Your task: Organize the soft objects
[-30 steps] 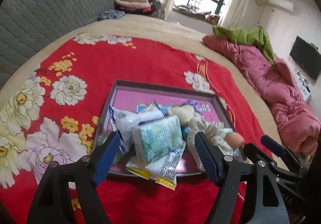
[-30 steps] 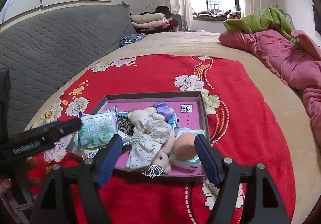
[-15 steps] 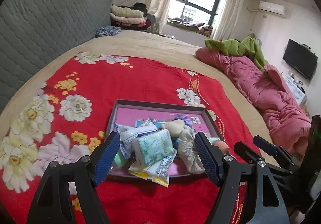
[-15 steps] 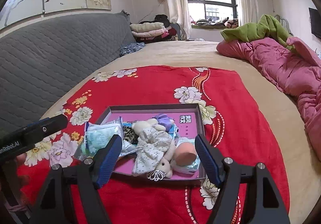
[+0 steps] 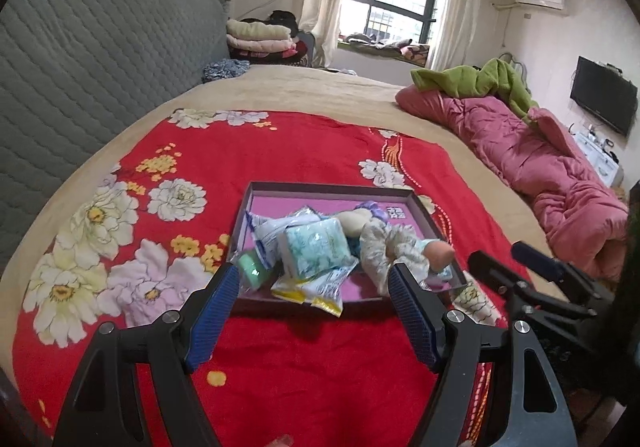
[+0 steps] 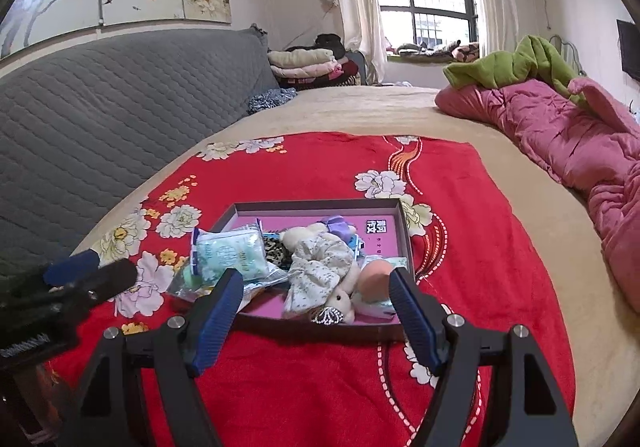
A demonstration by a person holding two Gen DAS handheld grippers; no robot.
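Now we hold both tongs, the left tongs [image 5: 312, 311] and the right tongs [image 6: 316, 317], spread wide with nothing between their blue pads. Just beyond them the shallow tray [image 6: 403, 225] lies on the red floral blanket [image 5: 280, 151], heaped with a tissue pack [image 5: 316, 247], a flowered scrunchie [image 6: 320, 259] and a peach sponge [image 6: 376, 279].

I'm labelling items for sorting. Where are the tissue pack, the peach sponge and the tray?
tissue pack [image 5: 316, 247], left wrist view, on its printed front face.
peach sponge [image 6: 376, 281], right wrist view, on its rounded side.
tray [image 6: 316, 203], right wrist view, on its far rim.
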